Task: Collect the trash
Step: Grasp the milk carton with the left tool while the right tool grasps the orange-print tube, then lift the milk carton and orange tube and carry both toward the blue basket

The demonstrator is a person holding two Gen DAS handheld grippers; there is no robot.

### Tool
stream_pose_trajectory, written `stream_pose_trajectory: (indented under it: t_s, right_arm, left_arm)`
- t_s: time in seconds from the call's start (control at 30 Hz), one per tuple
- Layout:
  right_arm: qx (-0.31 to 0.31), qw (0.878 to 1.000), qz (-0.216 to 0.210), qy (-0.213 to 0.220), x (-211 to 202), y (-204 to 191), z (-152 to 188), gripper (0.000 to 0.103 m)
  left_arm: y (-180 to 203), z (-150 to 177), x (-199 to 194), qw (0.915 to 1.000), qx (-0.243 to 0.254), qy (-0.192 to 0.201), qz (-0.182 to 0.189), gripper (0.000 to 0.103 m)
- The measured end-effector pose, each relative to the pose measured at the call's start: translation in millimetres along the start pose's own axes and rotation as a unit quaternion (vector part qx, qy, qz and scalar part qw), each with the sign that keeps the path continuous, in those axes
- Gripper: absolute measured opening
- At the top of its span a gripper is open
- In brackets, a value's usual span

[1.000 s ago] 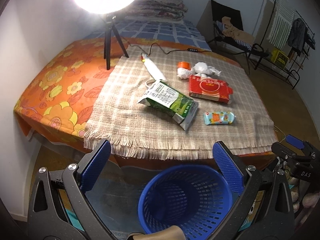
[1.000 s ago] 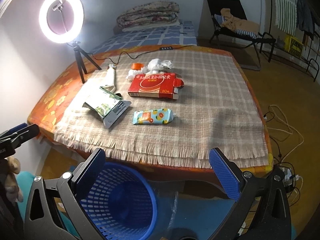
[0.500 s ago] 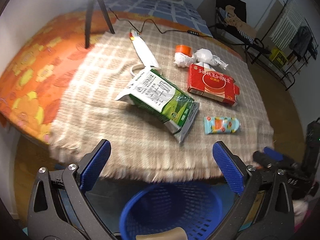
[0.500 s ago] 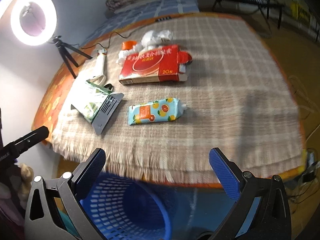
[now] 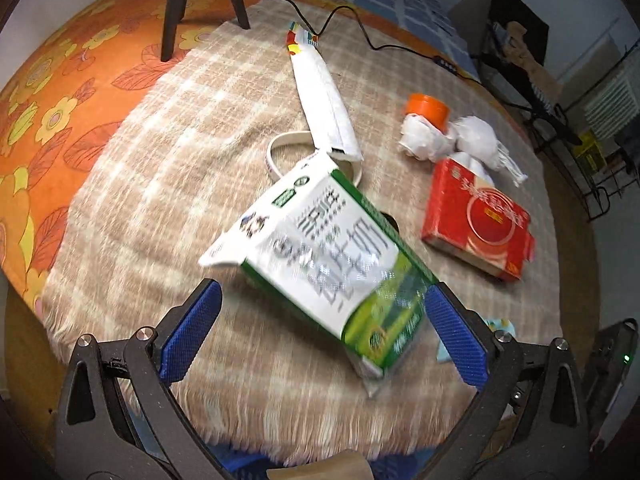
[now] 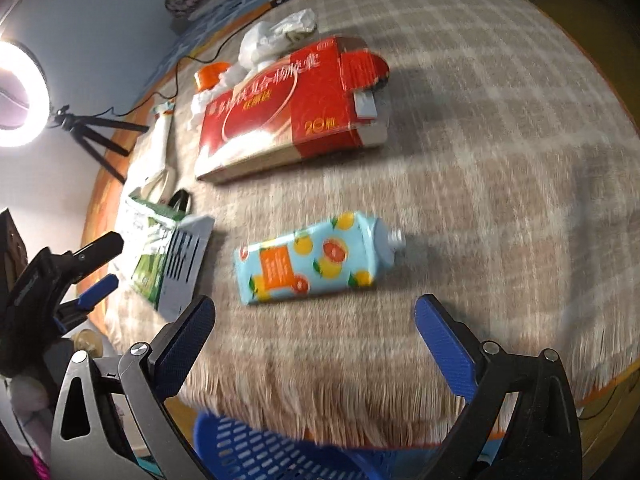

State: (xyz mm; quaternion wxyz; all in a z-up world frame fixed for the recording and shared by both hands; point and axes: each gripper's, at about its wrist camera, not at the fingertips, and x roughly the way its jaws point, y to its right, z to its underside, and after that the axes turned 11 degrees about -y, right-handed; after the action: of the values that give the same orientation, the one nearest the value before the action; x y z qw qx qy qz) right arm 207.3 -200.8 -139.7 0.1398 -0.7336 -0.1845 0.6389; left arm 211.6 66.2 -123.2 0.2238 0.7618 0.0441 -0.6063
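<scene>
Nothing collected as far as I can see: my left claw [image 5: 320, 316] gapes around the green-and-white carton [image 5: 324, 256], right claw [image 6: 314, 334] gapes near the blue fruit-printed tube [image 6: 316, 258], both on the tabletop [image 6: 500, 160] above the blue mesh basket [image 6: 256, 452].

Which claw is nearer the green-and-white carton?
Left. The left claw is open around the green-and-white carton; the right claw hangs open before the fruit-print tube.

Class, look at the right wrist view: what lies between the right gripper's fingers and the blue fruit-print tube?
Nothing but bare checked cloth and its fringe. The right gripper is open and short of the fruit-print tube, which lies flat on the cloth.
</scene>
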Motion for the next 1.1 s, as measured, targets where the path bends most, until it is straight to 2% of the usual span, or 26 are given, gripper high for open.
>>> stream_pose_trajectory:
  t_s: [0.17, 0.3, 0.33, 0.43, 0.47, 0.5, 0.53, 0.57, 0.6, 0.67, 0.8, 0.9, 1.0, 1.1]
  right_arm:
    - [0.008, 1.0, 0.015, 0.013, 2, -3, -17, 0.1]
    - [-0.004, 0.998, 0.058, 0.033, 5, -12, -25, 0.099]
    - [-0.012, 0.996, 0.078, 0.036, 7, -16, -26, 0.092]
    - [-0.027, 0.992, 0.119, 0.045, 14, -25, -32, 0.082]
    - [-0.029, 0.991, 0.124, 0.047, 15, -26, -34, 0.081]
    - [-0.031, 0.99, 0.13, 0.048, 15, -27, -35, 0.075]
    - [-0.037, 0.988, 0.143, 0.051, 15, -29, -35, 0.065]
    - [-0.042, 0.987, 0.15, 0.051, 16, -29, -37, 0.06]
    - [-0.047, 0.986, 0.15, 0.047, 15, -28, -37, 0.056]
    - [-0.052, 0.99, 0.128, 0.036, 11, -24, -38, 0.056]
    - [-0.044, 0.998, 0.043, 0.026, -4, -7, -36, 0.056]
    - [-0.058, 0.997, 0.044, 0.037, -9, -4, -37, 0.058]
    - [-0.095, 0.995, 0.016, 0.033, -8, -11, -35, 0.058]
    - [-0.137, 0.99, 0.025, 0.017, 4, -25, -36, 0.058]
  left_arm:
    - [13, -18, 9, 0.9994, 0.005, 0.007, -0.033, 0.103]
    - [30, -26, 21, 0.9965, 0.021, 0.008, -0.08, 0.103]
    - [34, -26, 25, 0.9948, 0.032, 0.006, -0.097, 0.103]
    - [46, -21, 35, 0.9871, 0.066, 0.013, -0.145, 0.103]
    - [46, -18, 35, 0.9859, 0.071, 0.017, -0.15, 0.103]
    - [45, -17, 36, 0.9853, 0.075, 0.018, -0.153, 0.103]
    - [44, -15, 37, 0.9852, 0.077, 0.019, -0.152, 0.103]
    - [42, -14, 36, 0.9854, 0.08, 0.021, -0.149, 0.103]
    - [40, -12, 35, 0.9854, 0.082, 0.022, -0.147, 0.102]
    - [37, -10, 33, 0.9844, 0.092, 0.024, -0.148, 0.1]
    - [31, -6, 29, 0.9826, 0.111, 0.022, -0.147, 0.096]
    - [25, 1, 23, 0.9844, 0.107, 0.025, -0.138, 0.095]
    - [20, 2, 18, 0.9863, 0.104, 0.025, -0.126, 0.093]
    - [16, 5, 12, 0.9865, 0.107, 0.025, -0.121, 0.091]
